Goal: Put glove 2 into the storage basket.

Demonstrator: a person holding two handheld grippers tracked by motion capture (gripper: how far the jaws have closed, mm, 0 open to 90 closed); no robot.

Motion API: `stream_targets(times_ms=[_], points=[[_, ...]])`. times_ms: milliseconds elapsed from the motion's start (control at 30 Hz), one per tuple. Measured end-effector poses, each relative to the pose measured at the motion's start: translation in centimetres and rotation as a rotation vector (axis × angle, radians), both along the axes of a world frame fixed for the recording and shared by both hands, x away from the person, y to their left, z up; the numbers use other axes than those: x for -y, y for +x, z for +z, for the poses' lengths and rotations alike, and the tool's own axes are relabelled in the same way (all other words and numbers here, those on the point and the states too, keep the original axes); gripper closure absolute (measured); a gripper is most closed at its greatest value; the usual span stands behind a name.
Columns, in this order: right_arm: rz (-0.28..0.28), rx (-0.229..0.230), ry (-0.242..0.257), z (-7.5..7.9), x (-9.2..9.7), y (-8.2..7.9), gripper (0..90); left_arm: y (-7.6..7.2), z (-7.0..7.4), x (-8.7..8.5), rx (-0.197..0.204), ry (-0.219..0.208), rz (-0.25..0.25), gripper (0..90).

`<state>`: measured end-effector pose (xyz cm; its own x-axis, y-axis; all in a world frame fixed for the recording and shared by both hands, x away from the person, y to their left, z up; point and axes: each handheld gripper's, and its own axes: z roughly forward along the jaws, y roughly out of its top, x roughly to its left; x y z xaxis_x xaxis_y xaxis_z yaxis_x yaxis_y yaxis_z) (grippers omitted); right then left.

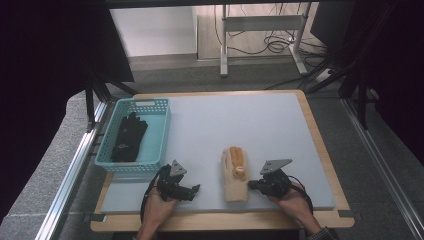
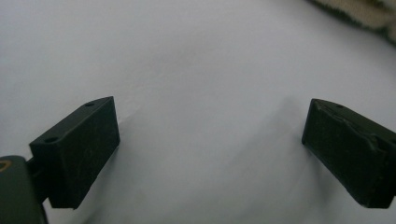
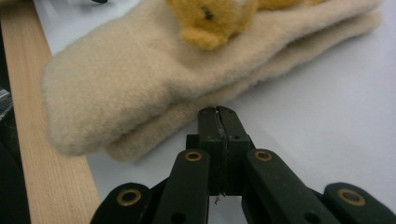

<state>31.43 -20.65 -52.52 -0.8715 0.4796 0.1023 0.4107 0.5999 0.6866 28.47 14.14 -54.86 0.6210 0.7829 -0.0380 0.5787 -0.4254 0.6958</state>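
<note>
A beige fleecy mitten (image 1: 235, 175) with a yellow bear figure (image 1: 238, 161) on it lies near the table's front edge, between my two grippers. In the right gripper view the mitten (image 3: 140, 79) appears as two stacked layers, with the bear (image 3: 210, 18) on top. My right gripper (image 3: 218, 112) is shut, jaws pressed flat together, its tip right at the lower layer's edge; no fabric shows between the jaws. From above, the right gripper (image 1: 251, 185) sits just right of the mitten's cuff. My left gripper (image 1: 196, 190) rests left of the mitten, and its jaws (image 2: 210, 144) stand wide open over bare mat.
A teal plastic basket (image 1: 145, 102) at the table's left holds a black glove (image 1: 127, 137). The grey mat (image 1: 240, 125) covers a wooden tabletop whose front strip (image 3: 42, 140) runs beside the mitten's cuff. A desk frame and cables stand on the floor beyond.
</note>
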Motion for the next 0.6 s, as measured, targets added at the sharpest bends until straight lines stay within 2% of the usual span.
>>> stream_targets(times_ms=[100,267,600], points=[[0.011,0.001,0.008,-0.1,-0.4,-0.2,88.4,-0.3,0.0,-0.6,-0.001,0.011,0.013,3.3],[0.03,0.001,0.017,-0.3,-1.5,-0.3,88.3,-0.4,-0.3,-1.6,0.003,-0.008,0.031,2.5],[0.058,0.021,0.011,-0.4,-3.9,-0.6,87.5,-0.6,-0.4,-1.6,0.011,-0.015,0.043,2.1]])
